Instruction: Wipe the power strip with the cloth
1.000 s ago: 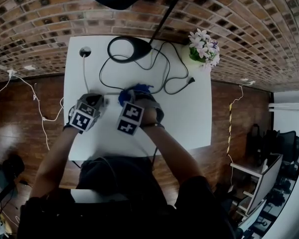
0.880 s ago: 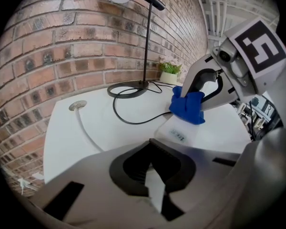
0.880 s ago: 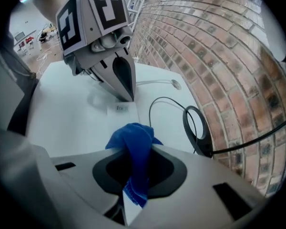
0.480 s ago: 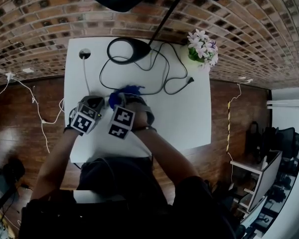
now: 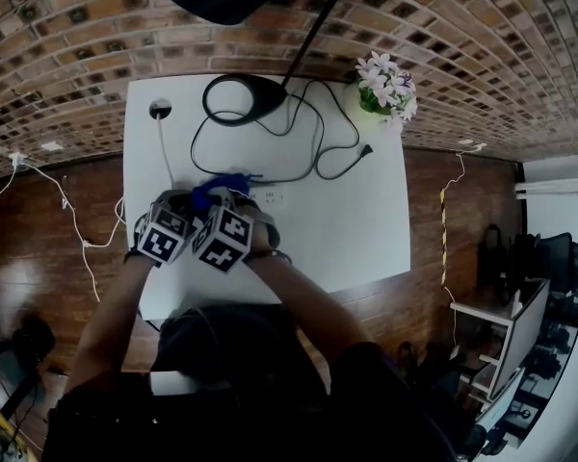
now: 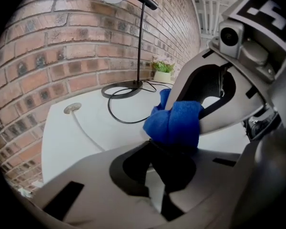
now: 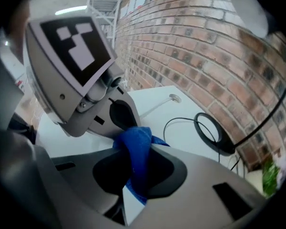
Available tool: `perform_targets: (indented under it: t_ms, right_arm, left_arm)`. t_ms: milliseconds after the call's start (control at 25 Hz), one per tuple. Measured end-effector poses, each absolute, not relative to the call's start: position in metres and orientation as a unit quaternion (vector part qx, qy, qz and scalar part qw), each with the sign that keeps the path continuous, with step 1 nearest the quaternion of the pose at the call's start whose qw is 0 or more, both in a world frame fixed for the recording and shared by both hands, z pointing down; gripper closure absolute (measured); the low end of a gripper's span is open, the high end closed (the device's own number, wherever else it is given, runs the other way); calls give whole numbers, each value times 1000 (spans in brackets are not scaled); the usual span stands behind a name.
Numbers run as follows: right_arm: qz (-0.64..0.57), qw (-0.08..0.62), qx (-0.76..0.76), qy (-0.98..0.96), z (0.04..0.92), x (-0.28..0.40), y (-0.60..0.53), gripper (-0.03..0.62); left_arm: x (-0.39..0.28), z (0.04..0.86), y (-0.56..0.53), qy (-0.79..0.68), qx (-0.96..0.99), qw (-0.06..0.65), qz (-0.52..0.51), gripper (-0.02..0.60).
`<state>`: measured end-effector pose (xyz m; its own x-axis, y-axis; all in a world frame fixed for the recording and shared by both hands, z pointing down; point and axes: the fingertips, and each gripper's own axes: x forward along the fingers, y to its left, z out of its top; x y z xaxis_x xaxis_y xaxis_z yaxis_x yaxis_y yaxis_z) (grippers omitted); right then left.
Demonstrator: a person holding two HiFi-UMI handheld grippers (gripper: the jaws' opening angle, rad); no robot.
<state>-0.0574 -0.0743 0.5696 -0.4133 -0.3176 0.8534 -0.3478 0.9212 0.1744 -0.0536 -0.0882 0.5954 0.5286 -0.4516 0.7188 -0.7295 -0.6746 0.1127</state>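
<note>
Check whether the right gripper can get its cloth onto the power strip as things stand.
Probably yes. The right gripper, shut on the blue cloth, is right beside the power strip, and nothing shows between them.

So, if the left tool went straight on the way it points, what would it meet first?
Most likely the blue cloth, bunched directly ahead of the left tool and clamped in the right tool. It looks very close, though depth is hard to judge.
</note>
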Motion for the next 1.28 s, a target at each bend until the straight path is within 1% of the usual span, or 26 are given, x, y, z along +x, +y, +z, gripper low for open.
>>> perform_targets:
  t_ms: [80, 160, 480, 760, 920, 1280]
  right_arm:
    - [77, 468, 207, -856, 565, -61, -71, 542]
    - [102, 453, 215, -859, 563, -61, -71, 542]
    - [111, 457, 215, -856, 564, -60, -72, 542]
    - [69, 490, 186, -849, 565, -56, -69, 537]
    - [94, 480, 188, -851, 564, -56, -70, 537]
    - [73, 479, 194, -853, 565, -56, -69, 537]
  left_arm:
    - [-56, 596, -86, -343, 852, 203, 341, 574]
    - [-56, 597, -85, -339, 852, 205, 343, 574]
    - [-55, 594, -85, -344, 852, 201, 339, 574]
    - [-51, 593, -86, -349, 853, 192, 338, 574]
    - [-54, 596, -85, -348, 851, 194, 341, 574]
    - [-57, 596, -86, -358, 849, 190, 339, 574]
